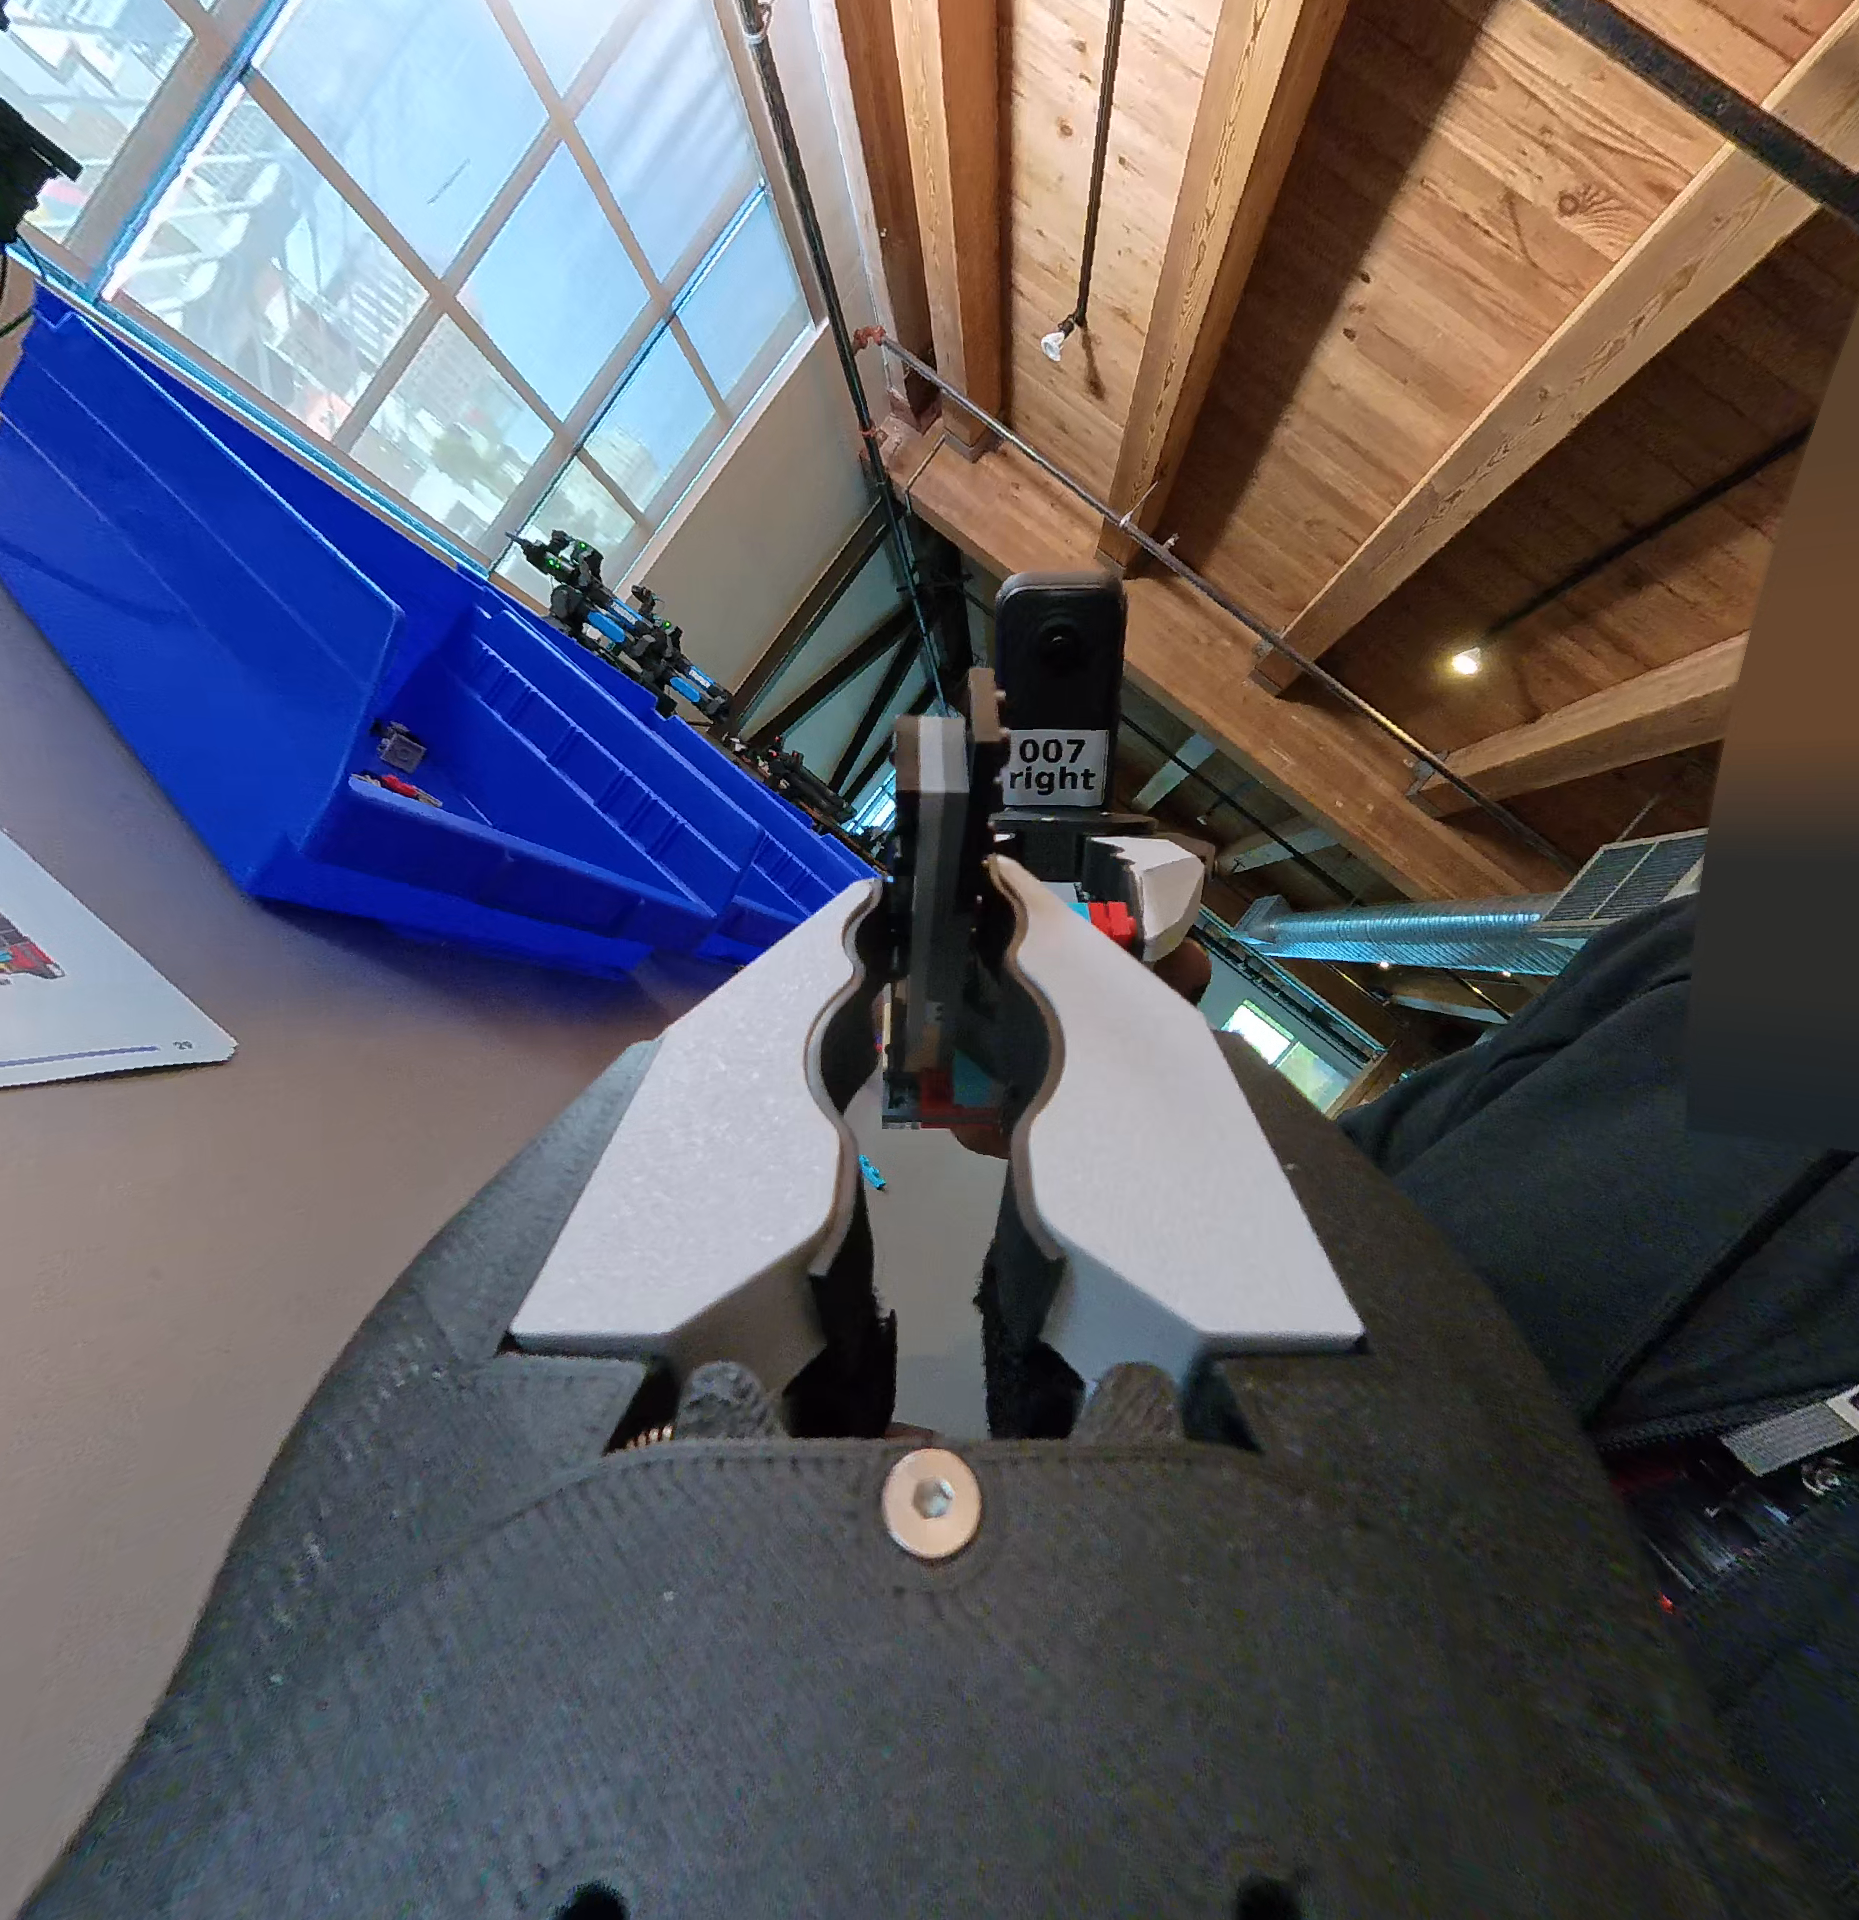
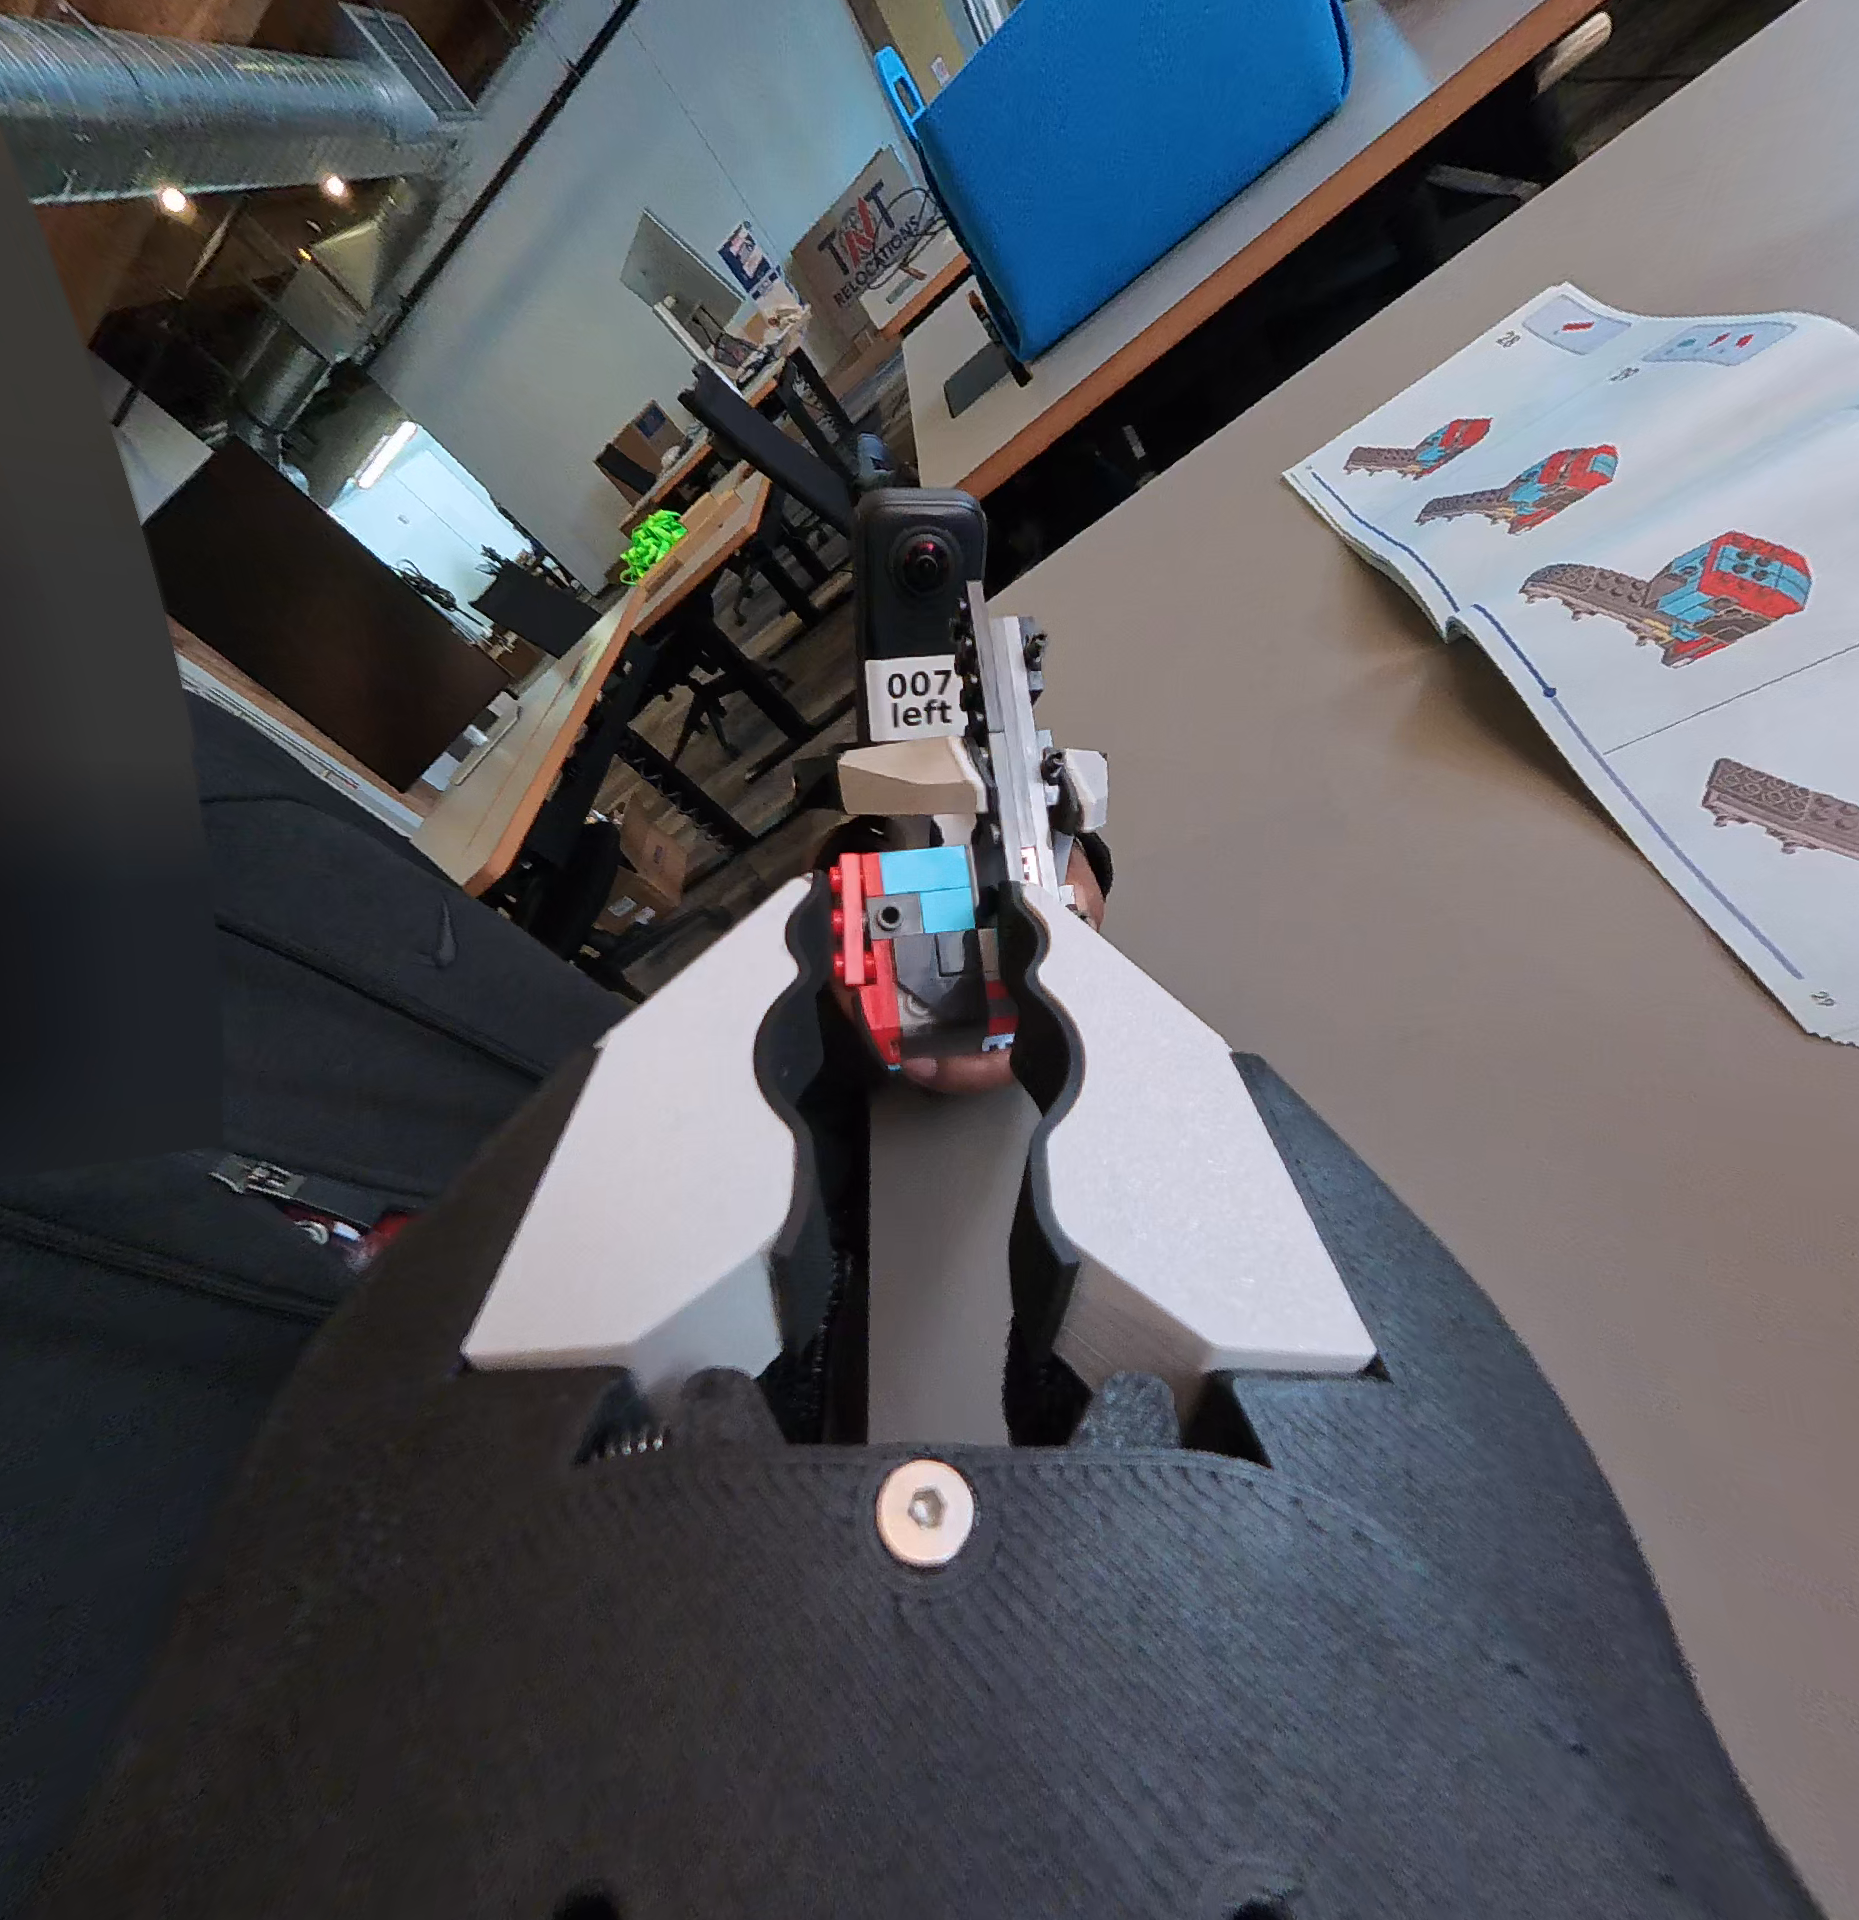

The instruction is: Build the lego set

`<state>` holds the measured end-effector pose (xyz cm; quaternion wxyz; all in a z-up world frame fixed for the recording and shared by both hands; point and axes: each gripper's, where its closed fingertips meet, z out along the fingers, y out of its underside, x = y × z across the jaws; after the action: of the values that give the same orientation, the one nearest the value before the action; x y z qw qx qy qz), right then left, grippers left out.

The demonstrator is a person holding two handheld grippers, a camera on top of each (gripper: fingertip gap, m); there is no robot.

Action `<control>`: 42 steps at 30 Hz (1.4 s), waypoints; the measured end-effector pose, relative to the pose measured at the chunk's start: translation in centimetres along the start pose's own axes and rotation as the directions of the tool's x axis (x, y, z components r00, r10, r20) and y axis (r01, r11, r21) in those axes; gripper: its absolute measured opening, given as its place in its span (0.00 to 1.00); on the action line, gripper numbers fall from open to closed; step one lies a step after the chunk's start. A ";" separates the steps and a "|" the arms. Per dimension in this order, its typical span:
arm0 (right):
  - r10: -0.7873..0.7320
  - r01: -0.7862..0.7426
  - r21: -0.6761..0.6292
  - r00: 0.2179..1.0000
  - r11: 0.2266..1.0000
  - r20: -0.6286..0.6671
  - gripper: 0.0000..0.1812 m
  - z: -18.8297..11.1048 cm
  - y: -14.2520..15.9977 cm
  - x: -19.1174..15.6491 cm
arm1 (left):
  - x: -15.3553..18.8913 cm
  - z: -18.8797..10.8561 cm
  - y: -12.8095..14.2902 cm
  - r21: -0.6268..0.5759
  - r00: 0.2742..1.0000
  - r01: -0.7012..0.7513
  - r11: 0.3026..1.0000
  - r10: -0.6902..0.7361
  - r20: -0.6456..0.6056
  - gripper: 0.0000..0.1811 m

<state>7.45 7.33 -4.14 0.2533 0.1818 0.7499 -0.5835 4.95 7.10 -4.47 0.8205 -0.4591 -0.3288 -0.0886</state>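
**Two grippers meet on one lego build above the desk**

Two blue bins (image 1: 281, 644) stand on the desk (image 1: 281, 1195) to the left of the left gripper (image 1: 935, 883), with a few small loose pieces lying in the front pocket of the nearer one. An instruction booklet (image 2: 1652, 623) lies open on the desk to the right of the right gripper (image 2: 909, 904), well apart from it, showing coloured build steps. A person's dark sleeve (image 1: 1527, 1143) fills the right of the left wrist view, and a fingertip (image 2: 956, 1070) shows just under the build between the right gripper's fingers.

Straight ahead of each gripper, the other one faces it, its black camera rising right behind the build and blocking the far end from sight.

The lego build (image 1: 935, 914) is held in the air between the two grippers, clear of the desk. It is long and narrow, standing on edge: a grey and black studded strip that runs up past the fingertips, with a block of red, light-blue and dark grey bricks at its lower end (image 2: 909, 935).

The left gripper is closed down to a narrow gap, clamping the grey strip. The right gripper is likewise nearly closed, its tips pressing the red and blue block from both sides.
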 end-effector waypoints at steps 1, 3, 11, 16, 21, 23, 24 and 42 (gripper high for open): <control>0.006 -0.006 0.003 1.000 1.000 0.004 0.18 0.0 0.0 0.0 | 0.0 0.0 0.0 0.002 1.000 0.000 1.000 0.000 -0.002 0.09; 0.010 -0.010 0.008 1.000 1.000 0.005 0.17 0.0 -0.1 0.0 | 0.0 0.0 -0.1 0.004 1.000 -0.001 1.000 0.001 0.000 0.09; -0.036 0.036 0.018 0.999 0.999 -0.013 0.17 0.1 -0.1 0.1 | -0.1 0.0 -0.1 0.012 1.000 0.009 1.000 -0.009 0.003 0.09; -0.049 0.050 0.026 0.998 0.998 -0.037 0.17 0.2 -0.1 0.3 | -0.3 0.0 -0.2 0.016 1.000 0.012 1.000 -0.012 0.014 0.09; -0.058 0.060 0.032 0.997 0.998 -0.056 0.16 0.2 -0.2 0.4 | -0.4 -0.1 -0.3 0.021 1.000 0.018 1.000 -0.018 0.018 0.09; -0.063 0.065 0.031 0.996 0.997 -0.058 0.16 0.2 -0.2 0.3 | -0.4 0.0 -0.3 0.023 1.000 0.017 1.000 -0.018 0.017 0.09; -0.062 0.064 0.031 0.996 0.997 -0.058 0.16 0.2 -0.2 0.3 | -0.4 0.0 -0.3 0.023 1.000 0.018 1.000 -0.018 0.017 0.09; 0.016 0.003 0.169 0.993 0.986 -0.116 0.38 -0.1 -1.1 0.4 | 0.2 -1.0 -3.0 0.193 1.000 0.014 0.981 -0.008 -0.030 0.09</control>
<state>6.44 7.09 -3.49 0.1944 0.2391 0.7106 -0.6325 4.25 4.59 -2.59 0.8655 -0.3742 -0.3262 -0.0674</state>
